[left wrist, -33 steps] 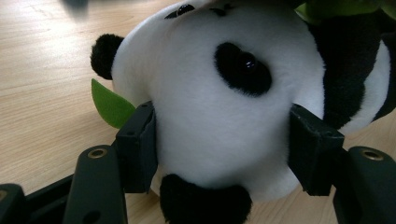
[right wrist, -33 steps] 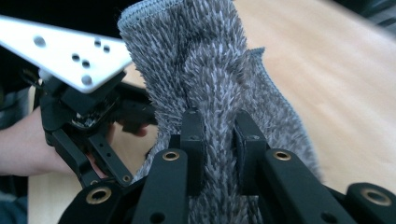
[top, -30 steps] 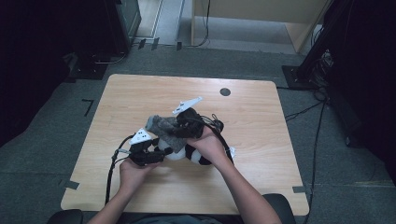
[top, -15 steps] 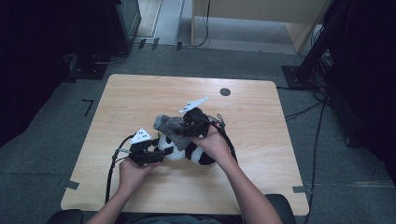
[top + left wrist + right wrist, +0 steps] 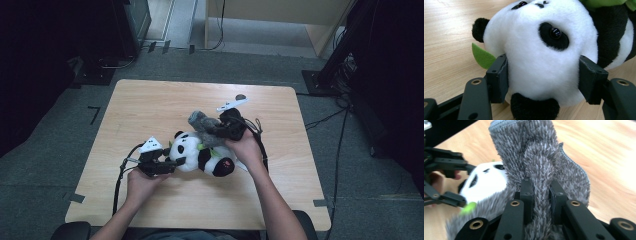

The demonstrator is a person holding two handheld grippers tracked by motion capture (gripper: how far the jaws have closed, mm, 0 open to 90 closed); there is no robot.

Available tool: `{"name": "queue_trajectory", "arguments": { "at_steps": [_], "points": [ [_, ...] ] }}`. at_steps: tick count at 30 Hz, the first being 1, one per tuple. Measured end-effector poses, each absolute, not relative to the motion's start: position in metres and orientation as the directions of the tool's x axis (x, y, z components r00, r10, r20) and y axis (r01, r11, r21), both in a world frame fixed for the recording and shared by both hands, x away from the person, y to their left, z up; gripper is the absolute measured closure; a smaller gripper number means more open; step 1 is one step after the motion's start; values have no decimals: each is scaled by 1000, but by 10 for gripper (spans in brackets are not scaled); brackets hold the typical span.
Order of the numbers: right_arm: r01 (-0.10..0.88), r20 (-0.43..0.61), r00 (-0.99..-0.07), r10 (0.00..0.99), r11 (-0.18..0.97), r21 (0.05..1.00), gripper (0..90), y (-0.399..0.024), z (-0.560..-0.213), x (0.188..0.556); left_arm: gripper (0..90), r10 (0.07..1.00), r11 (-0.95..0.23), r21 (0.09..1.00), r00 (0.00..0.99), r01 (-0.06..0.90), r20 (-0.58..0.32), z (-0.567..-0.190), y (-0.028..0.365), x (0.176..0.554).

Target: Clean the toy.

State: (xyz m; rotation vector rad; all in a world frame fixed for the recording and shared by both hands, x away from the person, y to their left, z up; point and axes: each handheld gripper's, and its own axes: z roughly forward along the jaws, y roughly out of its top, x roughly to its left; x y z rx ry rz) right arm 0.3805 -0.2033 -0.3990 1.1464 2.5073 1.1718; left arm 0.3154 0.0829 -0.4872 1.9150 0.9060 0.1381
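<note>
Meanwhile, a toy panda lay on its side near the middle of the wooden counter, its white head turned toward the person's left and its black-and-white body stretching to the right. The left gripper sat low on the counter at the head end, and its two black fingers were clamped on either side of the panda's head, pressing into the plush just below the black eye patch. In the left gripper view a small green felt leaf stuck out beside the near finger, touching the counter, and one black ear showed beyond it.

Above the panda's body, the right gripper held a grey shaggy cloth. In the right gripper view its fingers stood close together with a fold of the cloth pinched tight between them; the rest of the fabric rose upward in front of the camera and hung down onto the panda's head. From above, the cloth rested against the panda's upper side, bunched between the gripper and the toy. The right hand wrapped around its gripper from behind, just beside the panda's feet, while the left hand gripped its tool from the near edge of the counter.
</note>
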Motion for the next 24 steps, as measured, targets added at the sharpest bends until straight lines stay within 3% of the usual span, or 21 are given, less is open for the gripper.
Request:
{"name": "queue_trajectory", "arguments": {
  "at_steps": [7, 13, 18, 24],
  "points": [
    [546, 204, -705, 679, 336, 768, 787, -215, -372, 366, 342, 643, -249, 816, 719, 521, -264, -485, 82, 317],
    [451, 161, -785, 598, 375, 810, 787, -180, -355, 343, 342, 647, -237, 817, 712, 527, -272, -483, 81, 316],
    [429, 125, -817, 563, 447, 785, 786, -142, -367, 336, 345, 653, -228, 827, 711, 514, -262, -482, 79, 314],
    [466, 109, -824, 556, 555, 689, 785, -115, -406, 342, 346, 667, -232, 819, 698, 525, -259, -485, 77, 314]
  ]
}}
